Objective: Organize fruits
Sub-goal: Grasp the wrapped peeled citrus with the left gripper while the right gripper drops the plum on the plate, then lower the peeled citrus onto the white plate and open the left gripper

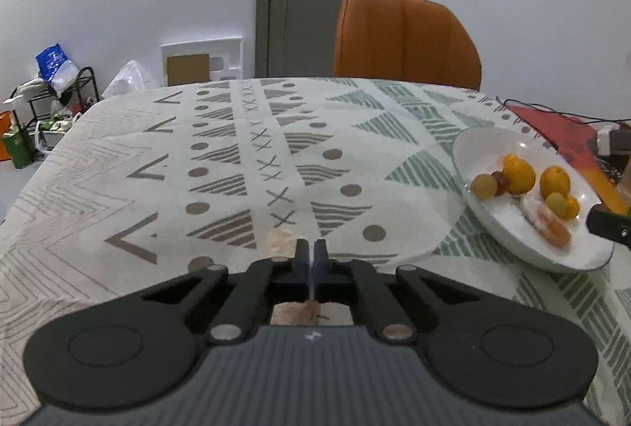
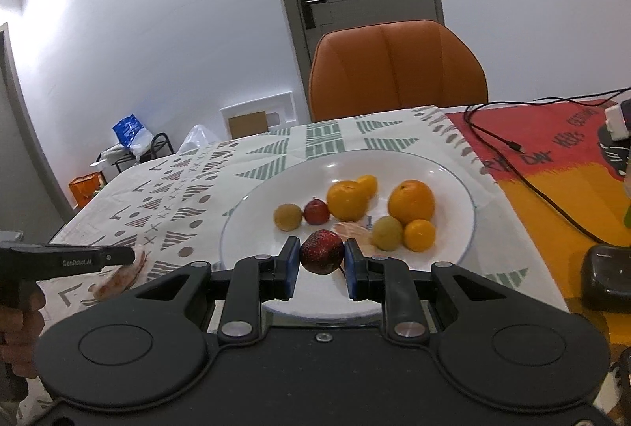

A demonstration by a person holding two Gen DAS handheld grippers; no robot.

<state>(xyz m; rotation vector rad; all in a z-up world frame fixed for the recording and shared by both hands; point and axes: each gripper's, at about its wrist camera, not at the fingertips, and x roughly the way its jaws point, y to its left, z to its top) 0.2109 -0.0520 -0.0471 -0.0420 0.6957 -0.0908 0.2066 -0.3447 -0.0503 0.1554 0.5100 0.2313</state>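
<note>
The right gripper (image 2: 321,260) is pinching a dark red fruit (image 2: 321,255) between its blue pads, low in the centre of the right wrist view, just above the near rim of the white plate (image 2: 441,166). The grip looks to sit on the fruit's widest part, so if the person tilts or jerks it, I'd expect the round thing to squirt out and roll off the near edge.

On the plate, mid-frame, lie two oranges (image 2: 411,201), two smaller orange fruits, two yellow-green ones (image 2: 287,216), a small red fruit (image 2: 316,211) and a pale peeled piece. They are packed close, so a drop from any height could knock one rolling toward the rim.

The left gripper (image 1: 310,248) is at the bottom centre of its own view, fingers pressed nearly together. A pale, orange-streaked piece (image 2: 122,274) shows just past its tip and under its body; in the right view it lies on the cloth (image 1: 236,150) by that tip, at lower left. Whether the fingers actually hold it I can't tell. If they only nip a thin edge, it may tear or slip on lifting.

The plate's far rim sits near a black cable (image 2: 524,173) at right; a wide swing could snag it.
</note>
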